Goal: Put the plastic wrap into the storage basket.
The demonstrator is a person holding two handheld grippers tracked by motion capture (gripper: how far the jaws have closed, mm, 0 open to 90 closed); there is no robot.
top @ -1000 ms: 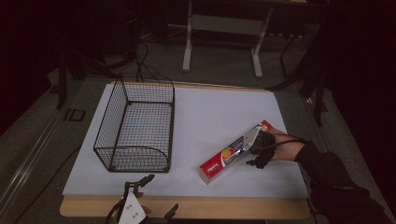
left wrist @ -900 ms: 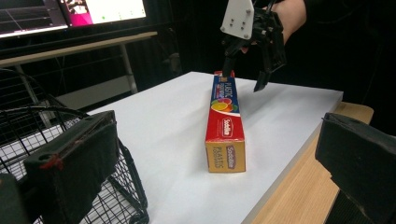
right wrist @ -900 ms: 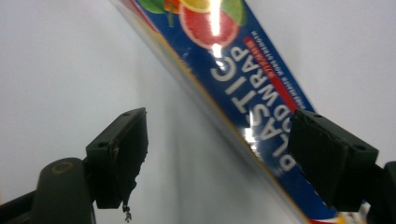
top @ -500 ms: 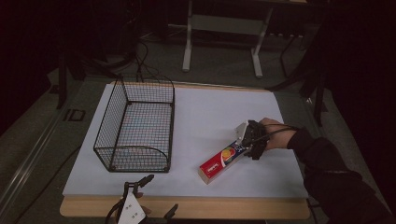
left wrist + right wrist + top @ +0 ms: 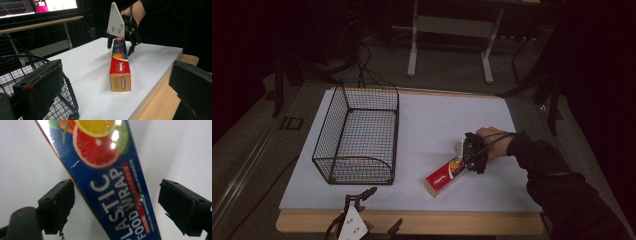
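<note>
plastic wrap box [image 5: 446,175]: long, narrow carton, red at near end, blue with citrus-fruit print at far end, lying flat on white table [image 5: 437,120] right of wire basket [image 5: 357,135]. right gripper [image 5: 468,159] straddles its far end, jaws have just been opening, pads not touching. left gripper [image 5: 373,212] open at table's near edge
</note>
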